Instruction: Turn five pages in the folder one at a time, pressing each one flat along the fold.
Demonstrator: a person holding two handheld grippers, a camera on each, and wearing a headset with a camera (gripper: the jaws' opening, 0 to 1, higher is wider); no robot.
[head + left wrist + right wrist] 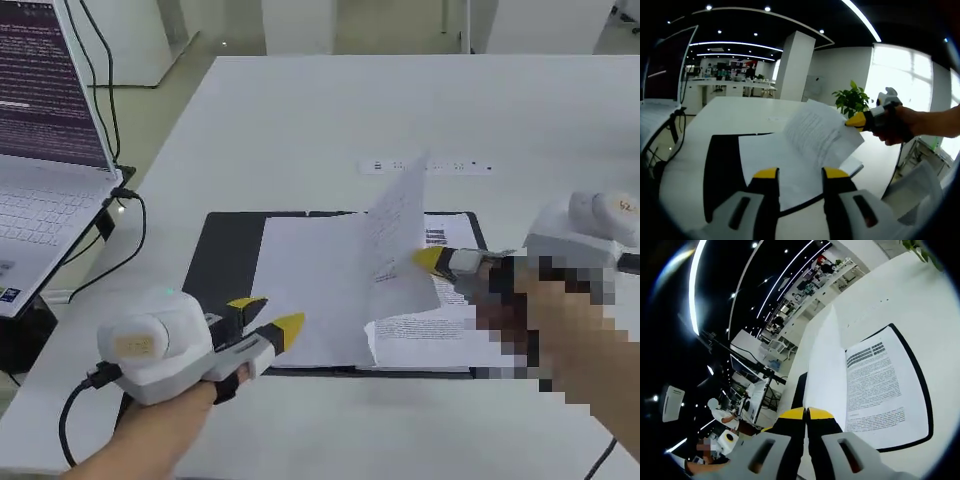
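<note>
A black folder (225,262) lies open on the white table, with a blank left page (310,290) and printed pages on its right side (430,330). One printed page (398,240) stands lifted and curled over the fold. My right gripper (432,260) is shut on that page's outer edge; in the right gripper view its yellow tips (805,414) pinch the sheet (822,365) beside the printed stack (875,385). My left gripper (268,318) hovers open over the folder's near left corner, holding nothing; its tips (800,174) frame the blank page (765,155).
An open laptop (40,150) sits at the left edge of the table, with black cables (120,200) trailing toward the folder. A white power strip (425,166) lies behind the folder. In the left gripper view, a potted plant (852,100) stands beyond the table.
</note>
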